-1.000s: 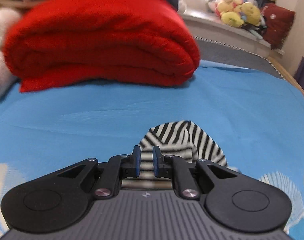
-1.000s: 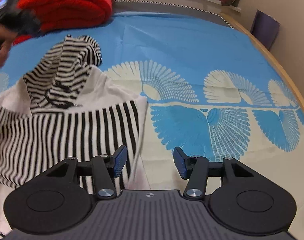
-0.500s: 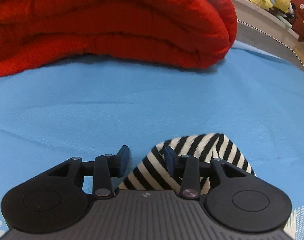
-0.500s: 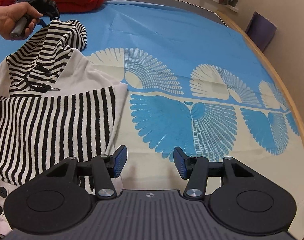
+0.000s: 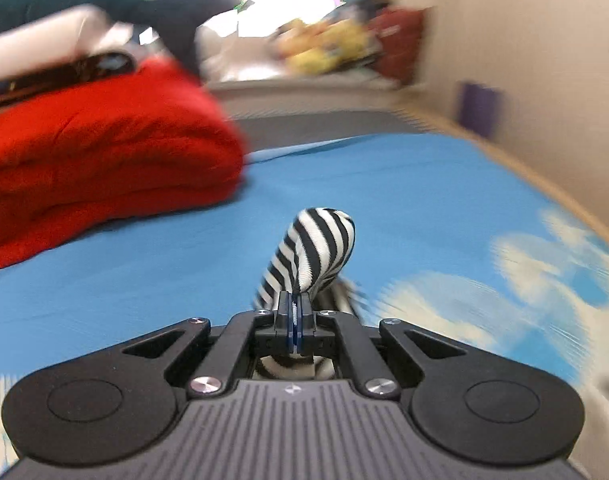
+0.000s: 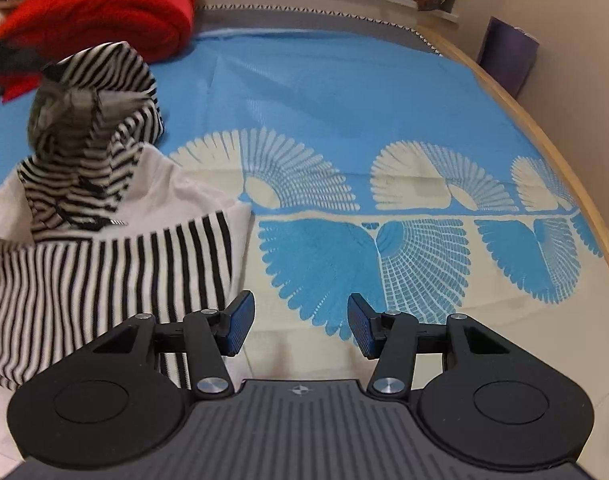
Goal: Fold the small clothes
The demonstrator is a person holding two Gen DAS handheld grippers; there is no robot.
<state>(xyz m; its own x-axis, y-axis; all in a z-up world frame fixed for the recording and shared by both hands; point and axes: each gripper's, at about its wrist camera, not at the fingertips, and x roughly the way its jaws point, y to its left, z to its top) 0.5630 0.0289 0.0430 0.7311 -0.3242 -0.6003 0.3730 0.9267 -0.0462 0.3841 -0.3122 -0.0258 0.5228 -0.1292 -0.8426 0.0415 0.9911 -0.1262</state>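
Both tools differ: your left gripper [image 5: 294, 314] has just clamped the striped hood [image 5: 316, 248], ready to fold, while your right gripper [image 6: 300, 326] stays apart, idle.

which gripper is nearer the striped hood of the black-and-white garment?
Left. The left gripper is shut on the striped hood; the right gripper hangs open beside the garment's striped body, nearer the camera.

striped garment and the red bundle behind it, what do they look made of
Striped garment: looks like soft knit cotton or jersey, matte; it drapes and bunches where the left gripper pinches it. Red bundle: seems a thick fleece or plush blanket, matte and fuzzy, folded in rounded, puffy layers. Exact fibres cannot be told.
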